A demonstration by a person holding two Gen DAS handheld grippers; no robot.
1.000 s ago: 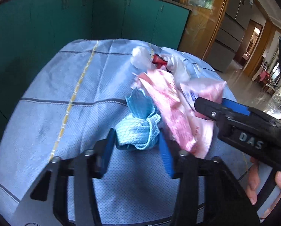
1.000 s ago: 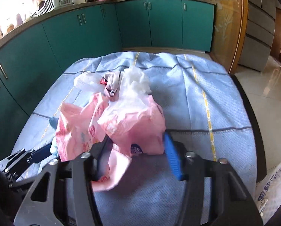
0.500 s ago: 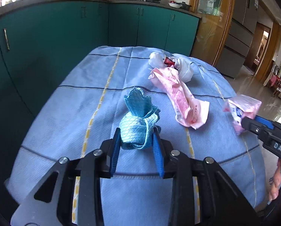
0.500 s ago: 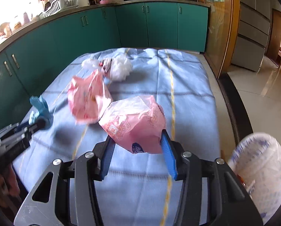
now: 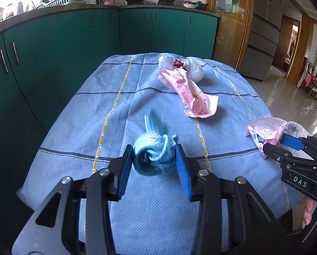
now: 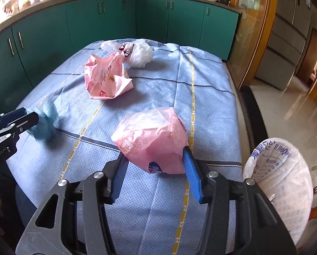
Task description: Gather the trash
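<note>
My left gripper (image 5: 154, 156) is shut on a crumpled blue cloth (image 5: 153, 152), held above the near part of the blue tablecloth (image 5: 99, 114). From the right wrist view the same blue cloth (image 6: 44, 123) hangs blurred at the left. My right gripper (image 6: 154, 163) is shut on a pink plastic bag (image 6: 152, 140), lifted near the table's right edge. A second pink bag (image 6: 105, 78) lies flat mid-table. Behind it sit white crumpled bags (image 6: 140, 53) with a red wrapper (image 5: 177, 63).
A white sack (image 6: 281, 182) stands open beside the table at the right, below my right gripper. Teal kitchen cabinets (image 5: 52, 48) curve around the left and far side. A tiled floor (image 6: 292, 110) and a wooden door frame lie to the right.
Both grippers have pulled back toward the near edge and lifted their loads. The pink bag in my right gripper came away from the pile and moved right, toward the white sack.
</note>
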